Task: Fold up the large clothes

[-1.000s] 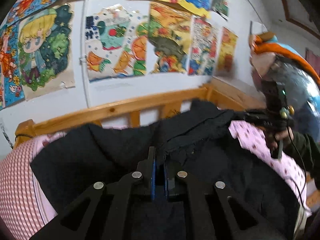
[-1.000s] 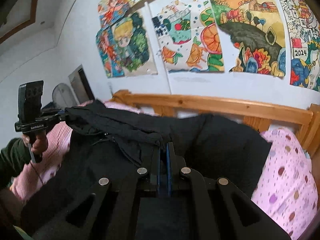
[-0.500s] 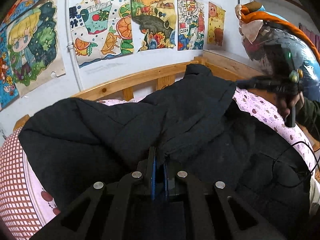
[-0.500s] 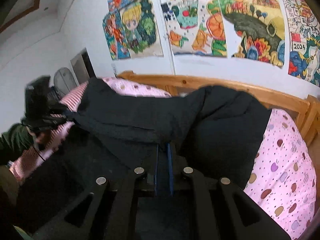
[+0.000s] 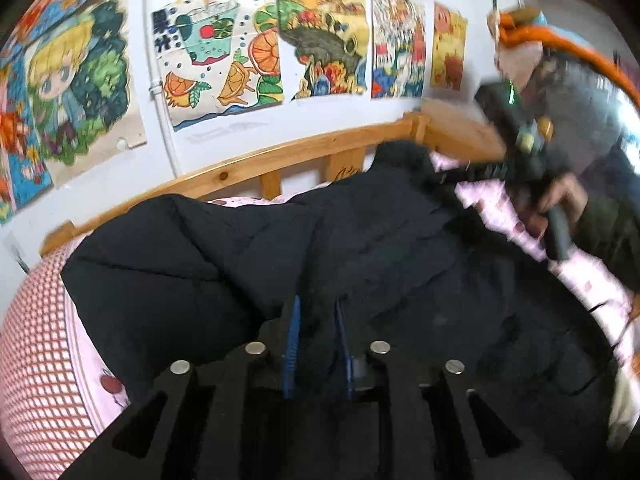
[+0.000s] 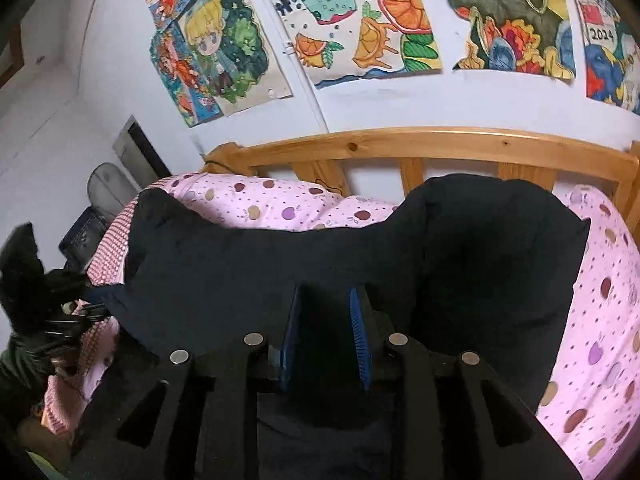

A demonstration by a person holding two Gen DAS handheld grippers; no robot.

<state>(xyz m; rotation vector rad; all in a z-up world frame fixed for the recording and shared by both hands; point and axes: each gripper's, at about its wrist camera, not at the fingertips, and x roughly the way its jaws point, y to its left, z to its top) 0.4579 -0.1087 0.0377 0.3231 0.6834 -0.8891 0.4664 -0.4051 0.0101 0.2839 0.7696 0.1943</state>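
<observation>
Item: one large black padded coat, lying across a bed with a pink fruit-dotted sheet, its upper layer doubled over the lower so that a thick rounded fold faces the wooden bed rail. We hold the left gripper low over the coat's near edge; its jaws have just been opening and now stand a little apart, blue pads showing, with dark cloth lying in the gap but no longer pinched. We hold the right gripper likewise; its jaws have also just been opening, slightly wider, the coat's edge lying loose between the pads. In the left wrist view the right gripper appears at the coat's far corner, blurred, so whether it touches the cloth there we cannot tell. Adjoining: a red-and-white checked cover beside the sheet; a white wall hung with bright cartoon posters.
</observation>
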